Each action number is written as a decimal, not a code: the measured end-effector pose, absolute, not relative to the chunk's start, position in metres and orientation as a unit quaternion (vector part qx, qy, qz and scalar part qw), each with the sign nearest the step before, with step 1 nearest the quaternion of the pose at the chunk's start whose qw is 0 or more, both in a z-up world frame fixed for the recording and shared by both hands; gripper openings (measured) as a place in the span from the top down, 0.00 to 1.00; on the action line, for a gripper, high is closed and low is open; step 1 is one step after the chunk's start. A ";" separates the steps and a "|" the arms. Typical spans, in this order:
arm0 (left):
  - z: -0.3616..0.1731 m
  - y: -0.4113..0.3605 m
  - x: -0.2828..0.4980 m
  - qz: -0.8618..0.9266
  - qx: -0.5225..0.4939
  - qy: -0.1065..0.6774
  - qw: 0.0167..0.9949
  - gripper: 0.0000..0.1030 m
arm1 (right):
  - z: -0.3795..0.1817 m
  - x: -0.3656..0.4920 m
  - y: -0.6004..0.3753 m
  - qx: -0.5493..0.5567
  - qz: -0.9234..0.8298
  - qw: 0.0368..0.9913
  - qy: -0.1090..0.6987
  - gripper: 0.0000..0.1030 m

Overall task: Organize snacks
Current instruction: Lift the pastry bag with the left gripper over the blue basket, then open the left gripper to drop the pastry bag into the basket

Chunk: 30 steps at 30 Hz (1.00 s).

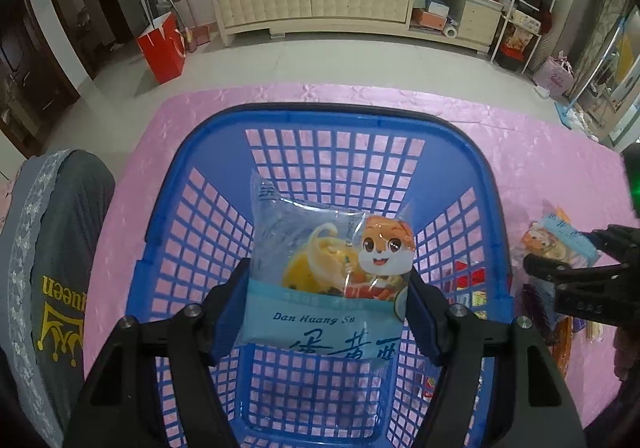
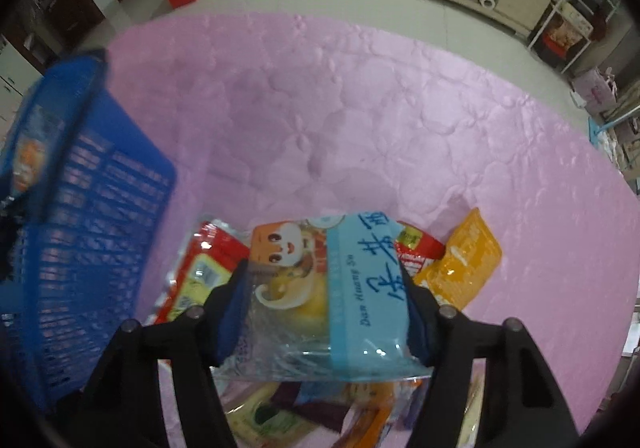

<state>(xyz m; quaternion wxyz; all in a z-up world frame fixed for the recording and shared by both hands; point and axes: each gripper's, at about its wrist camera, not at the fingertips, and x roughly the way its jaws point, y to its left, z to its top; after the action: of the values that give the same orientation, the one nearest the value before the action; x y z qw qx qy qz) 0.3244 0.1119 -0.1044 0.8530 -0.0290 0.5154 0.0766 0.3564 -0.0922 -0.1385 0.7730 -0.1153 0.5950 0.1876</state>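
My left gripper (image 1: pixel 328 276) is shut on a light-blue snack packet (image 1: pixel 320 240) with a cartoon squirrel, holding it upright over the inside of the blue mesh basket (image 1: pixel 320 114). The basket floor below shows no other snacks. My right gripper (image 2: pixel 324 272) points down at the snack pile and is shut on a second, matching light-blue packet (image 2: pixel 360 288); both pads touch its sides. In the left wrist view the right gripper (image 1: pixel 568 252) shows to the right of the basket, at that packet (image 1: pixel 560 244). The basket (image 2: pixel 100 208) stands left of the pile.
A pink quilted cloth (image 2: pixel 360 108) covers the table. Around the held packet lie a red packet (image 2: pixel 200 272), an orange packet (image 2: pixel 464 272) and several more beneath (image 2: pixel 280 412). A grey garment on a chair back (image 1: pixel 60 268) stands left of the basket.
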 end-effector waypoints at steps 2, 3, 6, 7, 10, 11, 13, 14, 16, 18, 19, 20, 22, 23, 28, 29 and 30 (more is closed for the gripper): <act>-0.099 0.110 0.320 0.071 -0.031 0.512 0.855 0.34 | -0.123 0.352 -0.095 -0.112 0.192 0.780 0.585 0.32; -0.098 0.110 0.319 0.068 -0.028 0.512 0.856 0.34 | -0.114 0.350 -0.095 -0.108 0.196 0.783 0.581 0.32; -0.090 0.110 0.315 0.062 -0.020 0.507 0.859 0.34 | -0.088 0.347 -0.091 -0.096 0.213 0.791 0.565 0.32; -0.087 0.111 0.313 0.059 -0.018 0.505 0.861 0.34 | -0.078 0.343 -0.086 -0.095 0.218 0.796 0.557 0.32; -0.078 0.114 0.309 0.052 -0.012 0.501 0.864 0.34 | -0.061 0.335 -0.068 -0.098 0.228 0.804 0.540 0.32; -0.075 0.116 0.308 0.049 -0.009 0.498 0.866 0.34 | -0.059 0.339 -0.065 -0.098 0.232 0.806 0.536 0.32; -0.067 0.121 0.305 0.046 -0.007 0.493 0.869 0.34 | -0.048 0.338 -0.055 -0.097 0.238 0.811 0.526 0.32; -0.064 0.124 0.304 0.045 -0.006 0.490 0.870 0.34 | -0.044 0.339 -0.051 -0.096 0.243 0.812 0.522 0.32; -0.059 0.130 0.304 0.045 -0.003 0.489 0.871 0.34 | -0.037 0.336 -0.041 -0.093 0.256 0.813 0.515 0.32; -0.058 0.135 0.304 0.049 0.005 0.493 0.869 0.33 | -0.036 0.337 -0.035 -0.091 0.267 0.812 0.511 0.32; -0.058 0.136 0.306 0.050 0.007 0.496 0.867 0.33 | -0.034 0.336 -0.030 -0.091 0.273 0.811 0.509 0.32; -0.059 0.138 0.308 0.049 0.007 0.498 0.866 0.33 | -0.033 0.335 -0.025 -0.093 0.277 0.811 0.507 0.32; -0.063 0.145 0.314 0.034 -0.002 0.500 0.865 0.32 | -0.034 0.334 -0.019 -0.095 0.283 0.811 0.504 0.32; -0.066 0.147 0.317 0.027 -0.005 0.505 0.863 0.31 | -0.034 0.334 -0.016 -0.095 0.284 0.810 0.504 0.32; -0.071 0.153 0.324 0.012 -0.005 0.517 0.856 0.30 | -0.033 0.334 -0.009 -0.091 0.286 0.813 0.499 0.32; -0.069 0.155 0.324 0.010 -0.010 0.510 0.860 0.30 | -0.032 0.334 -0.009 -0.093 0.285 0.814 0.498 0.32; -0.069 0.158 0.324 0.007 -0.014 0.508 0.861 0.30 | -0.032 0.333 -0.009 -0.093 0.283 0.814 0.498 0.32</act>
<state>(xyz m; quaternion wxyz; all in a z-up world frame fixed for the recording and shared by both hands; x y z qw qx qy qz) 0.3236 0.1576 -0.0689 0.8615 -0.0141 0.5076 0.0074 0.3331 -0.0095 -0.0321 0.8142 -0.0931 0.4980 0.2834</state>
